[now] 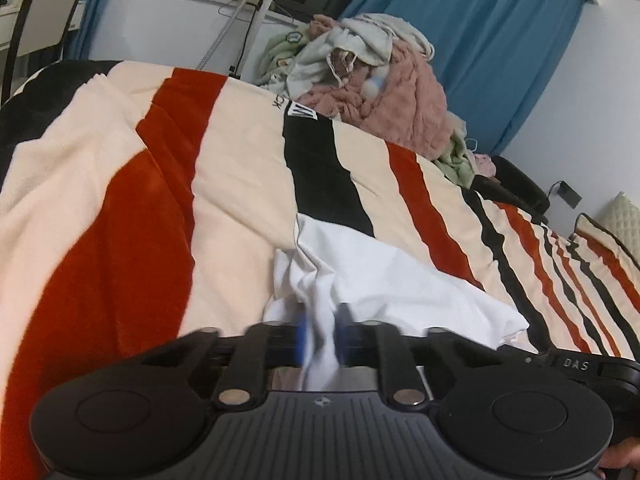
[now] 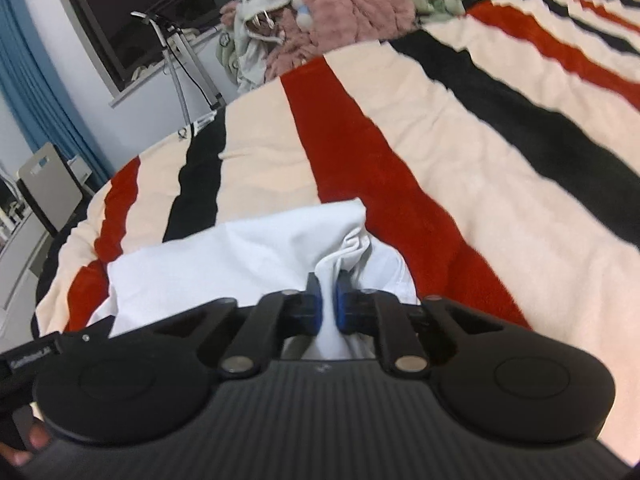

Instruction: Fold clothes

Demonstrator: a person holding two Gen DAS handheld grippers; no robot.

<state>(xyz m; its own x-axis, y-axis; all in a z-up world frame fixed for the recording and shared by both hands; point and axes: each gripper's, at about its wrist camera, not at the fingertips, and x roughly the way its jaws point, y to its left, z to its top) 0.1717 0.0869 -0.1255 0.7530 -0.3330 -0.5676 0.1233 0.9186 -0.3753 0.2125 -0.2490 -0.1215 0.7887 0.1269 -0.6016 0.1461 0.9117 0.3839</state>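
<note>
Left tool [image 1: 322,336] and right tool [image 2: 328,304], low centre of frame, each pinch white shirt [image 1: 384,280] on the striped bed [image 1: 120,200].

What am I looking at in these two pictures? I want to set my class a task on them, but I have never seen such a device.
There is no robot here. A person holds a hand tool in each hand, each ending in two-fingered tongs with a wide-angle camera looking forward along the fingers. One picture comes from the left tool, the other from the right.

The surface is a bed covered by a striped blanket in cream, red and black. On it lies a white garment. The left tongs and the right tongs are each shut on a bunch of its cloth.

At the far edge sits an unfolded clothes pile, pink and pale green, with blue curtains behind.
</note>
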